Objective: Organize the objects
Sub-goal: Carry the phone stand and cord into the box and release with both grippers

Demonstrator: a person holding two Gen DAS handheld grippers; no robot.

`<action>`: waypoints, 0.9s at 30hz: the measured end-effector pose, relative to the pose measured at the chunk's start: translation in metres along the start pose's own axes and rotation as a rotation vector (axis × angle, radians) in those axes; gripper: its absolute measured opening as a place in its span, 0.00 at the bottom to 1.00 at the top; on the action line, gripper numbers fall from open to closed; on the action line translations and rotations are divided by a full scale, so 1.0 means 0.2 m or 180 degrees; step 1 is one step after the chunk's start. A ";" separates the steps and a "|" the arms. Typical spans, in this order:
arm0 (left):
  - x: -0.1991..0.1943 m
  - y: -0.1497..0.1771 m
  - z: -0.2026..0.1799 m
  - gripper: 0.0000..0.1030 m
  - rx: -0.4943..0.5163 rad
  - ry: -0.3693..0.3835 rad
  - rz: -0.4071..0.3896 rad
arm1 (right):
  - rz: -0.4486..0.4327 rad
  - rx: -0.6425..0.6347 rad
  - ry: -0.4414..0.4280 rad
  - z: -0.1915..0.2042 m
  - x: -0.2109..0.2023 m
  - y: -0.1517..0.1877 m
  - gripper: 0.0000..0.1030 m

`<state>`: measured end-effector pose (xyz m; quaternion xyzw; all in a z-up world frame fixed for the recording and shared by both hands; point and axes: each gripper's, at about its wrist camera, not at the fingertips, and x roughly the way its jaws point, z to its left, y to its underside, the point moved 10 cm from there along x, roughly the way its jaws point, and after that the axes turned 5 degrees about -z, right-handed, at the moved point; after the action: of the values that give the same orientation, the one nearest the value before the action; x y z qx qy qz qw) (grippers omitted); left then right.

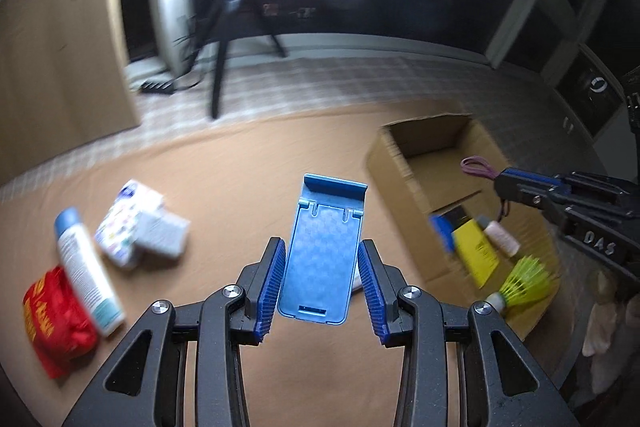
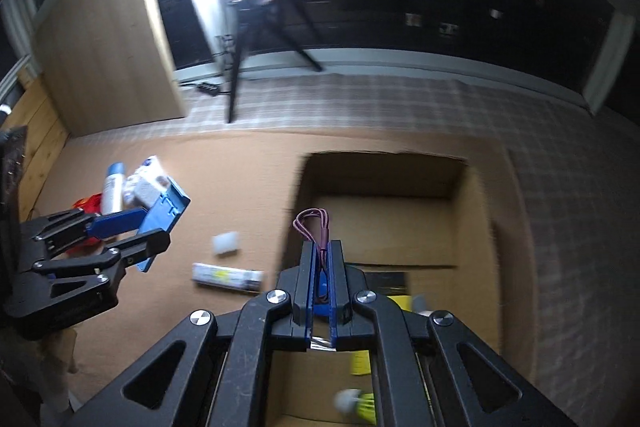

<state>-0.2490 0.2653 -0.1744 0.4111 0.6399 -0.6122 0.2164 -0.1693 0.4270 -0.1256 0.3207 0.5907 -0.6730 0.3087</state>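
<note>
My left gripper (image 1: 320, 281) pinches the blue stand (image 1: 322, 251); my right gripper (image 2: 321, 277) pinches a thin purple cord (image 2: 314, 227) that might slip before the box (image 2: 480, 227).

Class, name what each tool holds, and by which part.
Left tool: blue phone stand, gripped by its long side edges. Right tool: purple looped cord, pinched below its loop.

My left gripper (image 1: 322, 281): black linkage arms w/ triangular cutouts, round silver screws at the pivots, ribbed blue pads (image 1: 267, 287) inside each finger. Right gripper (image 2: 321, 279): same build, blue pads, and seen from the left gripper's cam, raised "DAS" lettering on its black body.
</note>
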 end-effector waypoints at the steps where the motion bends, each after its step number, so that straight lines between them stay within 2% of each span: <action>1: 0.03 -0.03 -0.06 0.40 0.0036 0.0021 -0.0002 | 0.0008 0.0026 0.0018 -0.04 0.00 0.01 0.05; 13: 0.29 -0.16 -0.53 0.40 0.0272 0.0147 0.0119 | 0.0179 0.0294 0.0074 -0.35 0.04 0.16 0.05; 23: 0.45 -0.16 -0.67 0.40 0.0316 0.0156 0.0245 | 0.0229 0.0356 0.0069 -0.44 0.08 0.20 0.06; 25: 0.46 -0.16 -0.68 0.40 0.0327 0.0171 0.0252 | 0.0227 0.0358 0.0086 -0.45 0.08 0.20 0.17; 26: 0.46 -0.16 -0.68 0.41 0.0334 0.0175 0.0242 | 0.0236 0.0364 0.0090 -0.45 0.08 0.20 0.36; 27: 0.46 -0.16 -0.69 0.48 0.0346 0.0170 0.0240 | 0.0221 0.0377 0.0106 -0.46 0.07 0.20 0.55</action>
<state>-0.2955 0.4239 -0.2044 0.4622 0.5953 -0.6262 0.1995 -0.1400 0.5130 -0.1696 0.3699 0.5433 -0.6902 0.3025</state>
